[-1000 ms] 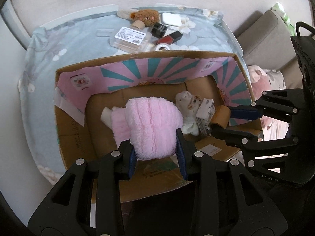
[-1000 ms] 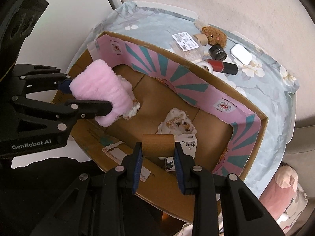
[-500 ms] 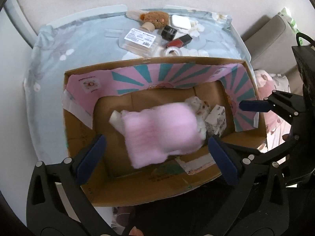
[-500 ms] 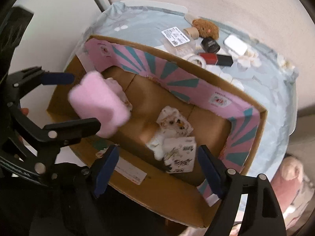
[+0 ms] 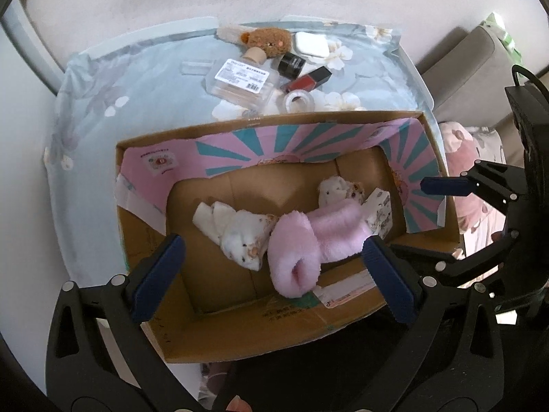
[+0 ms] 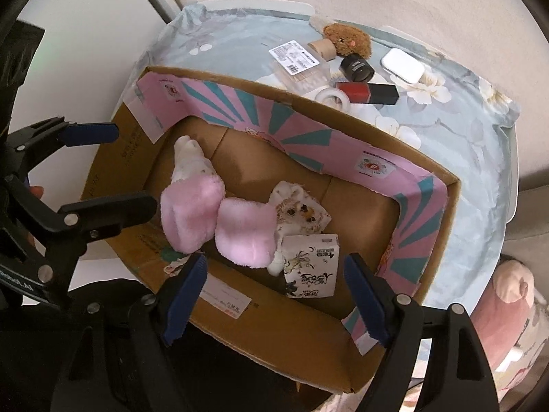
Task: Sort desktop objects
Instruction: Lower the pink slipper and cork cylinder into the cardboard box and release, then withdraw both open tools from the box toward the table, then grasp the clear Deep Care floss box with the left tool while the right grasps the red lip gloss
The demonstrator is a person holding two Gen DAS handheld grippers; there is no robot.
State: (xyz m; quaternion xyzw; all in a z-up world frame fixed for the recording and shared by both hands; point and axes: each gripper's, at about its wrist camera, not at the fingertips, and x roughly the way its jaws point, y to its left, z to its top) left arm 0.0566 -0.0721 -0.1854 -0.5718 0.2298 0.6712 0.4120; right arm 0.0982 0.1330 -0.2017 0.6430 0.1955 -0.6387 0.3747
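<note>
While both grippers hang above the cardboard box (image 5: 240, 322), neither one holds anything. Farthest left, the left gripper (image 5: 271, 271) has its blue-padded jaws spread wide over the near wall of the box, with nothing between them. Below it, inside the box, a white spotted plush toy (image 5: 240, 233) lies on the brown floor, and just to its right, touching it, sits a fluffy pink slipper (image 5: 295, 254) with its opening turned toward the near wall. A second pink slipper (image 5: 339, 230) lies against the first, and behind it a white patterned cloth (image 5: 338, 187) shows. Right of that, a small printed carton (image 6: 310, 266) rests tilted against the slipper and cloth. Farther right, the right gripper (image 6: 274, 286) is also wide open and empty, its jaws straddling the near edge of the box above the carton. Beyond the far wall of the box, on the blue flowered tablecloth (image 5: 137, 96), lie from left to right a clear labelled box (image 5: 240, 84), a brown plush toy (image 5: 269, 41), a roll of tape (image 5: 299, 100), a black jar (image 5: 291, 66), a red bottle (image 5: 307, 79) and a white case (image 5: 310, 44).
</note>
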